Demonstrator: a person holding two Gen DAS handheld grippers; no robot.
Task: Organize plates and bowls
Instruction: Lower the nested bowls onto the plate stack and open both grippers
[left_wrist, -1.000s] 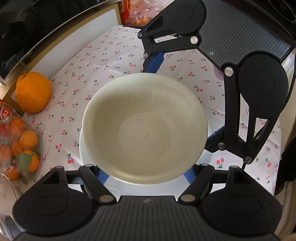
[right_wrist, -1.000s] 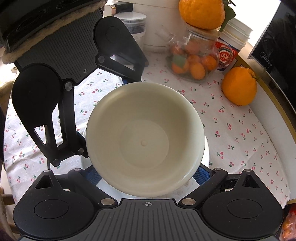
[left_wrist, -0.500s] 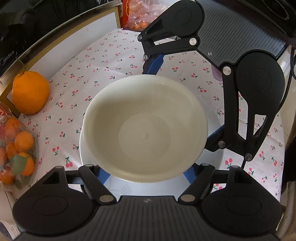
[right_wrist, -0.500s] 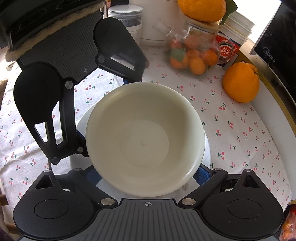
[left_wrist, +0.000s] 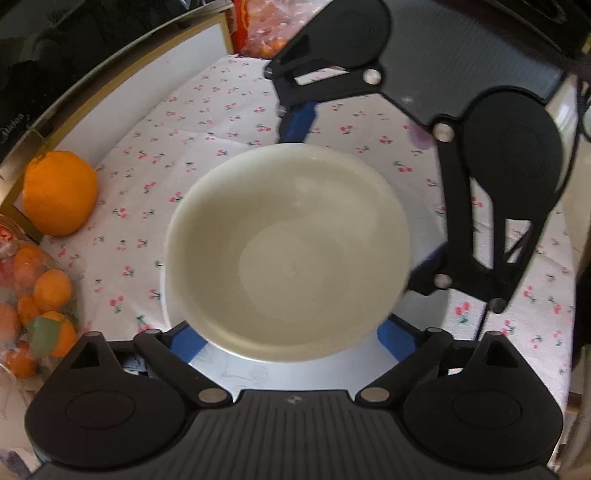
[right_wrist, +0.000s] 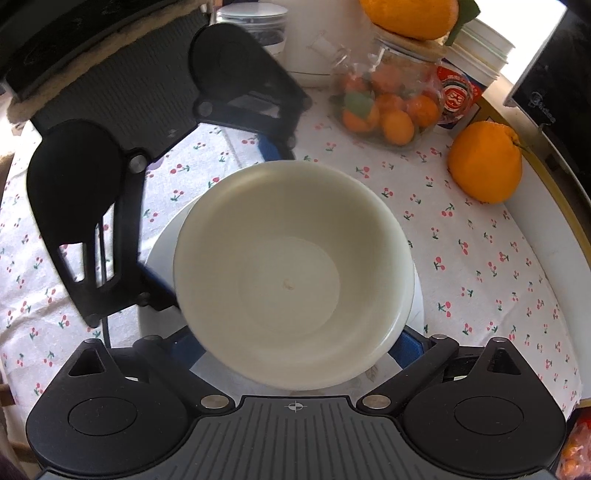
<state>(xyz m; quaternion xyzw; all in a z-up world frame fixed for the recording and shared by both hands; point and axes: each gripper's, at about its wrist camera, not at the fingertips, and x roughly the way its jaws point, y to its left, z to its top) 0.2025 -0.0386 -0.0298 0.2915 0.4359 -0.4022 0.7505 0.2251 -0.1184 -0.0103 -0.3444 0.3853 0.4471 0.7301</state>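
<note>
My left gripper (left_wrist: 288, 338) and right gripper (right_wrist: 295, 343) each clasp the bowl (left_wrist: 288, 254) in wide-spread jaws. It has just shifted toward the orange (right_wrist: 484, 162), baring the plate (right_wrist: 162, 243) edge away from the orange; I judge it's coming free for restacking.

A home kitchen: cherry-print white tablecloth (right_wrist: 480, 258), large orange citrus fruit (right_wrist: 485, 162), glass jar of small oranges (right_wrist: 391, 107), black Midea appliance (right_wrist: 554, 85) at the table's edge.
</note>
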